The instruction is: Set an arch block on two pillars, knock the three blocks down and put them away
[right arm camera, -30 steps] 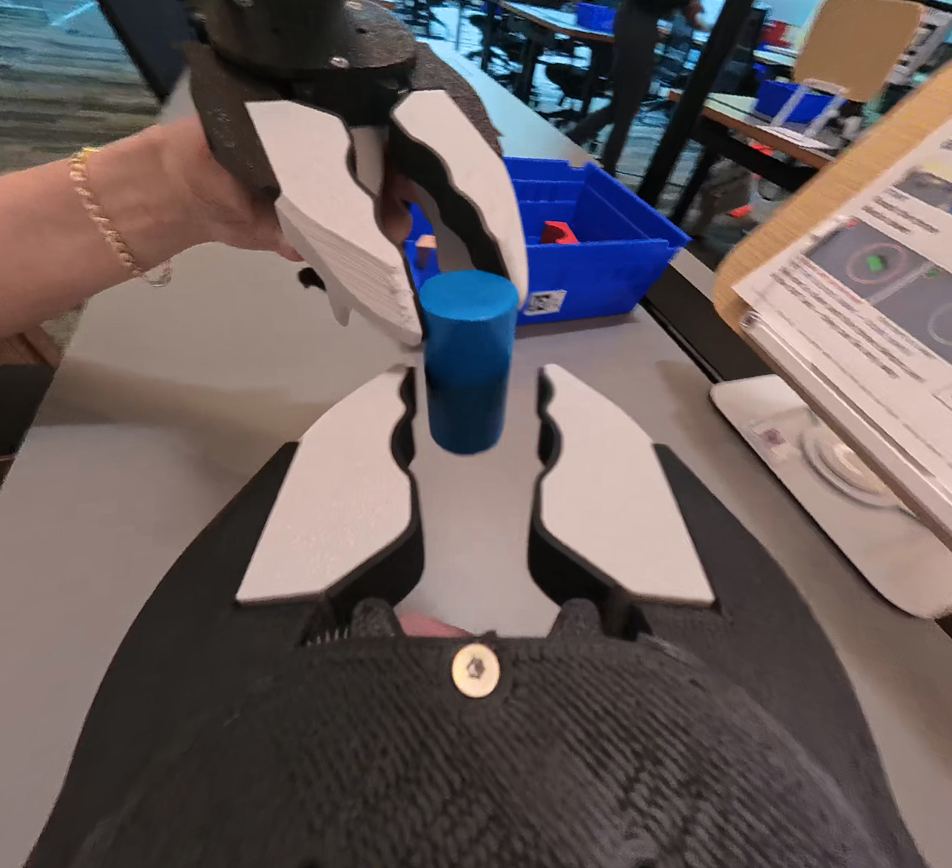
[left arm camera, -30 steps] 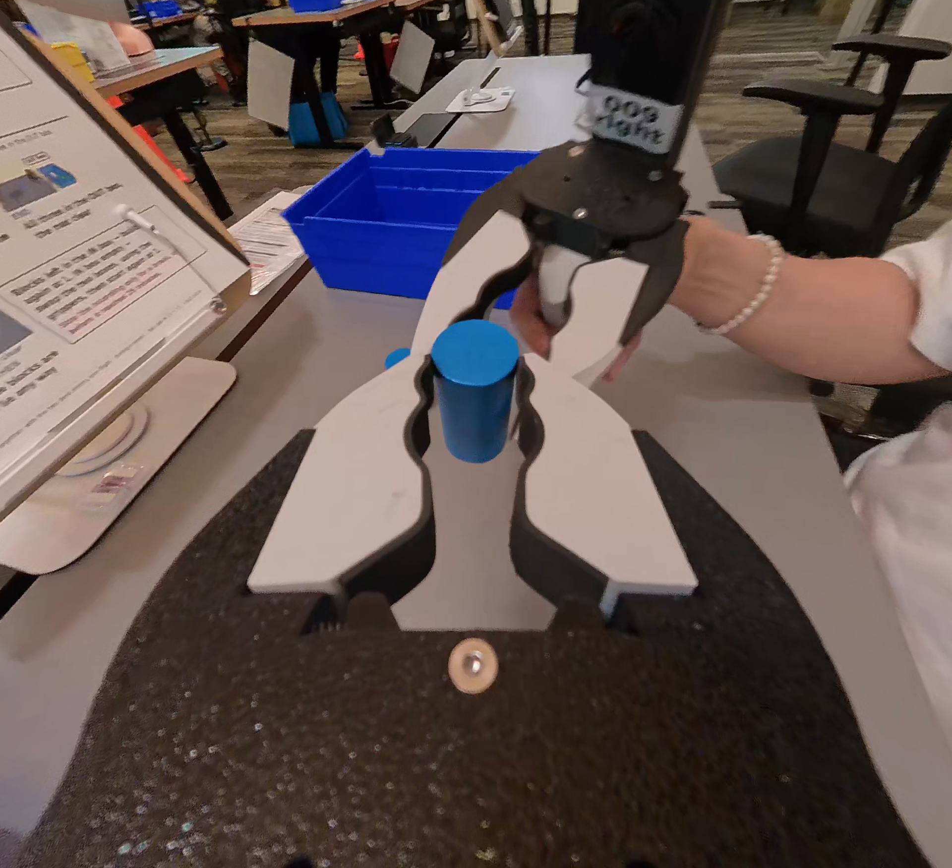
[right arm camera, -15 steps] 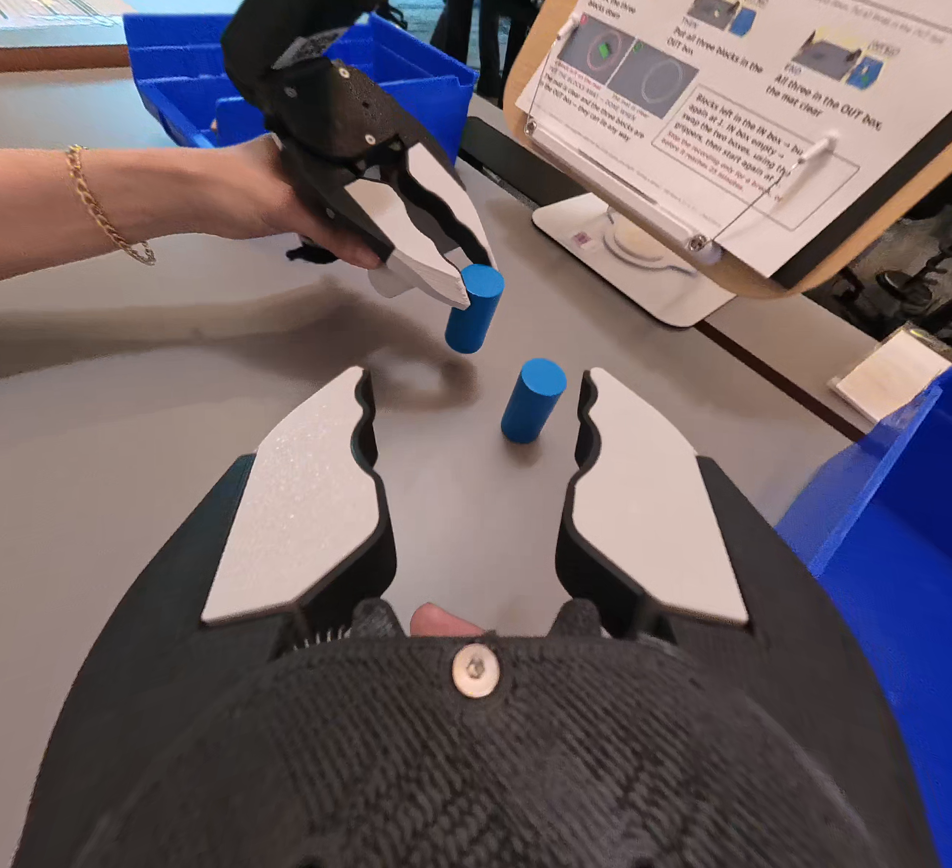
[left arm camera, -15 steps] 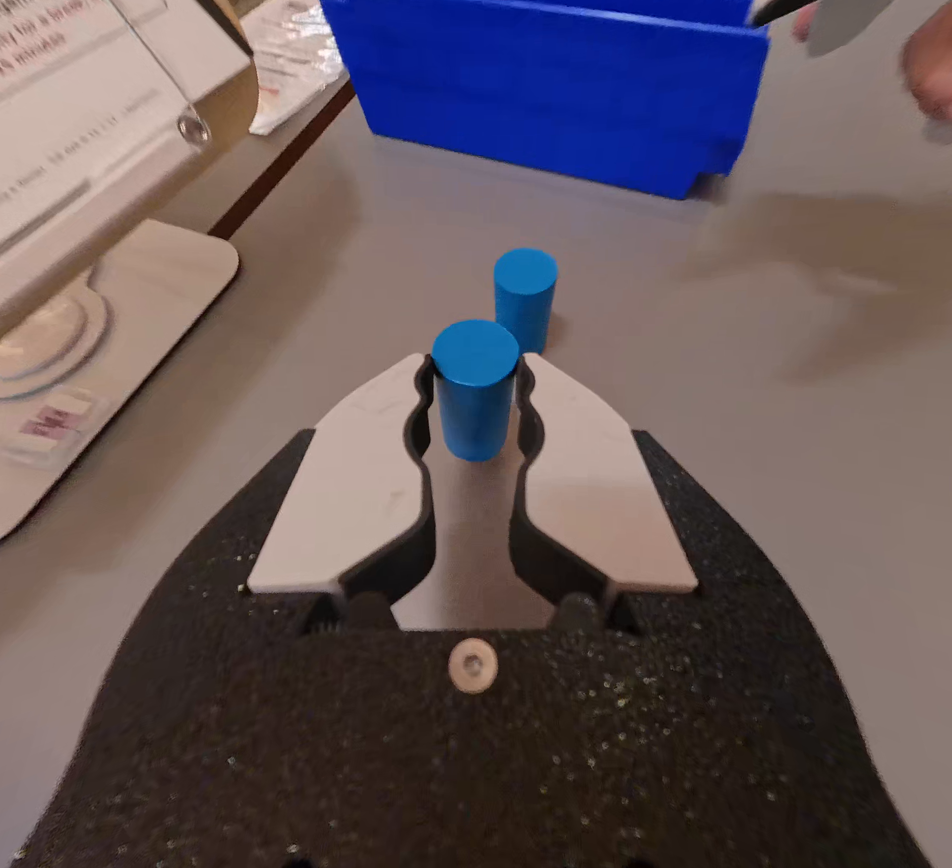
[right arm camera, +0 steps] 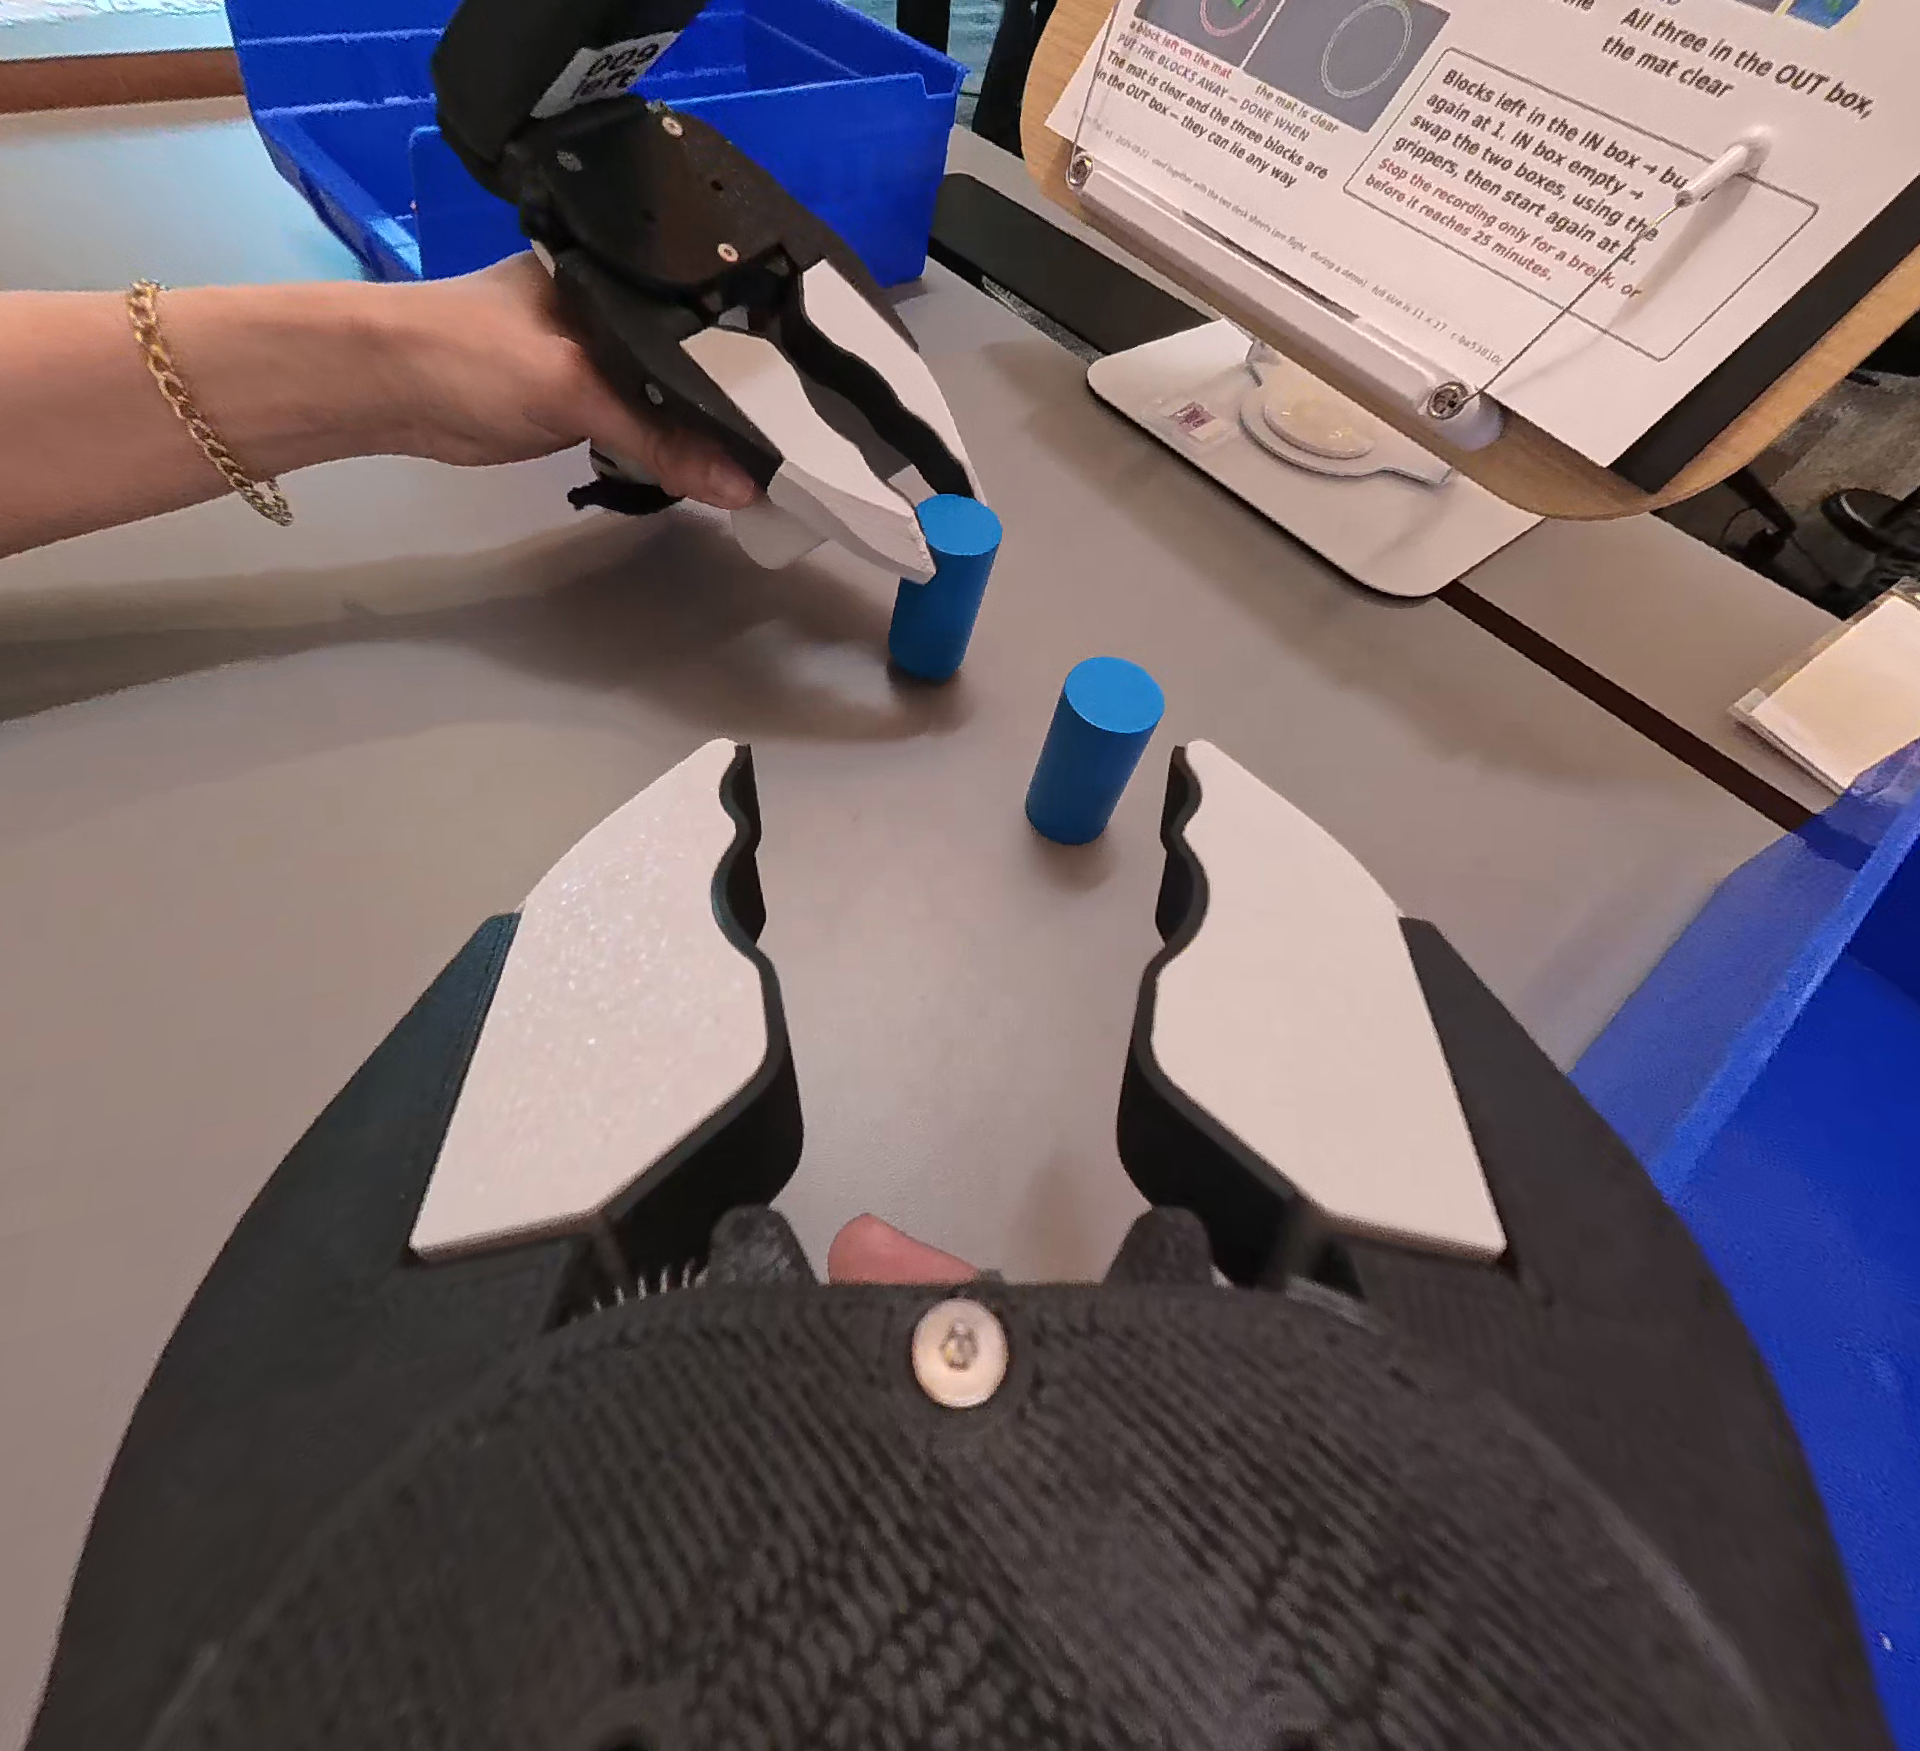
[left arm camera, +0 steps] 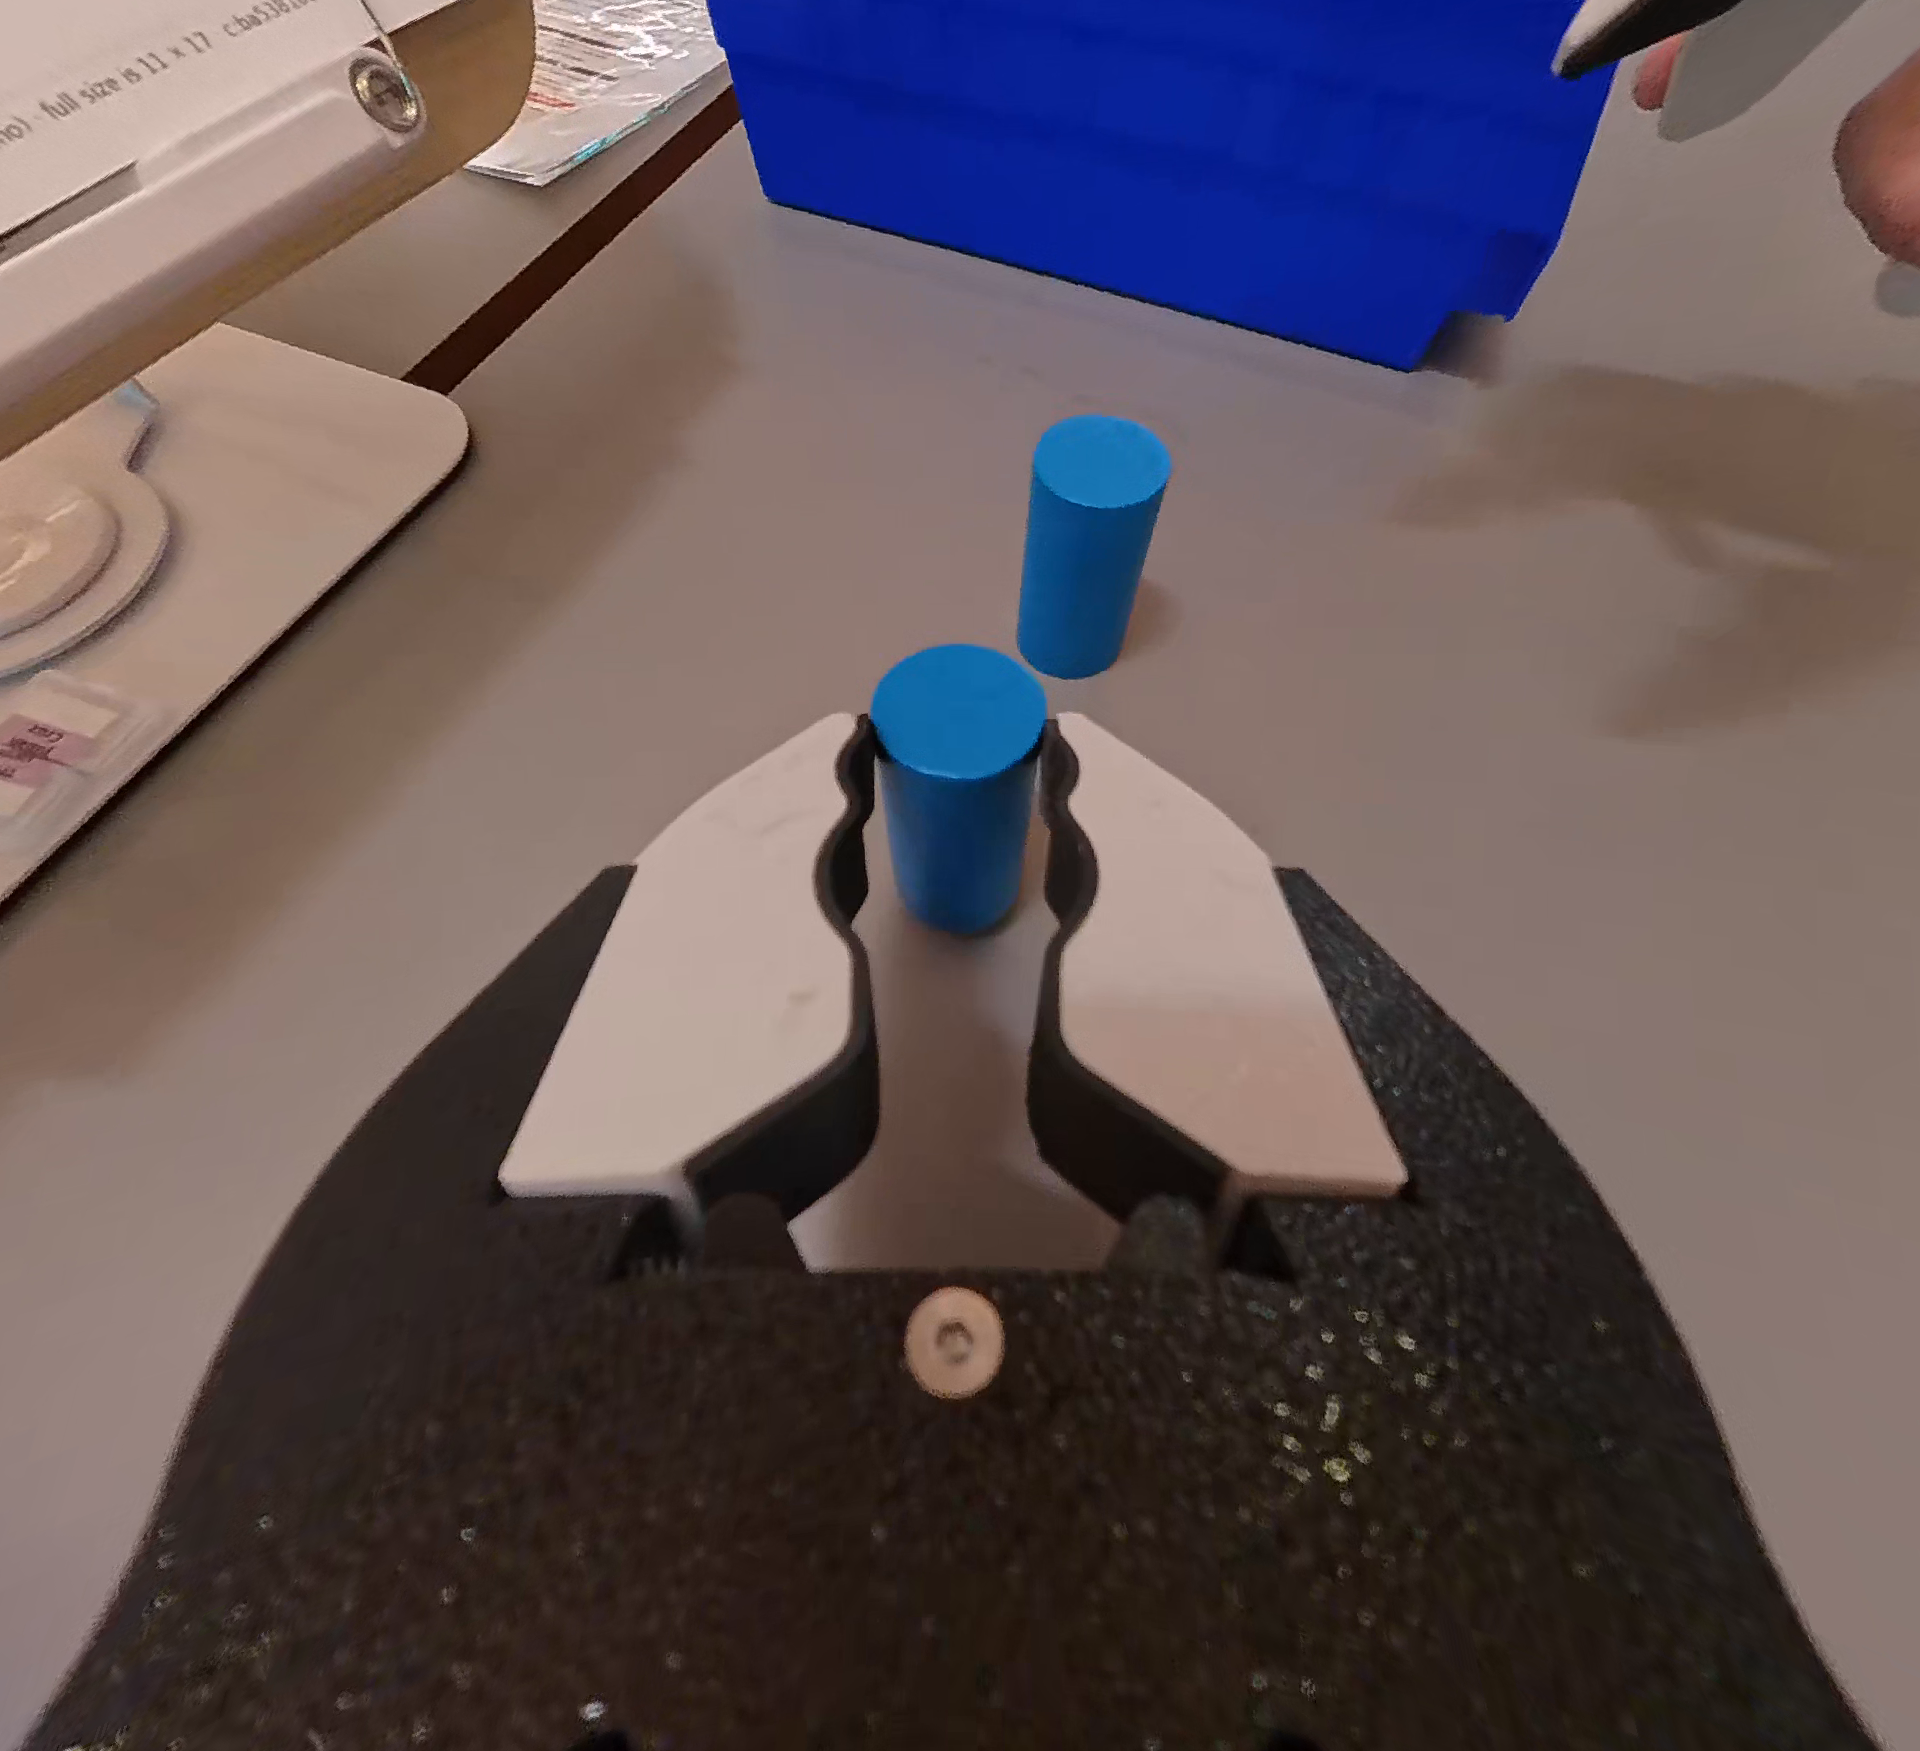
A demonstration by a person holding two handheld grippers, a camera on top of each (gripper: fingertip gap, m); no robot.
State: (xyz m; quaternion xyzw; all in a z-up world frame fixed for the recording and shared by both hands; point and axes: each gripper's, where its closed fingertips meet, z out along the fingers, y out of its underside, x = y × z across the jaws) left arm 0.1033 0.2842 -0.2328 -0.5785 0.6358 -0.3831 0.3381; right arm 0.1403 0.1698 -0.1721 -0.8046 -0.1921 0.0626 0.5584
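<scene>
A short, matte blue cylinder block stands upright between the fingertips of the left tool, whose white-faced, black-backed fingers are pressed against its sides near the top. In the right wrist view its lower end appears to rest on the grey surface, or sits only just above it; which, I cannot tell. A second blue cylinder block of the same kind stands upright and free just beside the first, at about 1 o'clock from it in the left wrist view.

The right tool is spread wide and holds nothing. The free cylinder stands just ahead of it, near its right fingertip without touching.

As far as the pictures show, one cylinder already stands on its own, and the other is upright but not yet let go.

Farther out, a blue plastic bin sits at 12 o'clock in the left wrist view, and another blue bin edges in at 3 o'clock in the right wrist view. A wooden stand holding a printed instruction sheet rises at 1 o'clock there, on a white base. The sheet carries text and small pictures, and a white printed label is stuck on the left tool's body; I leave their wording out. No brand mark shows.
</scene>
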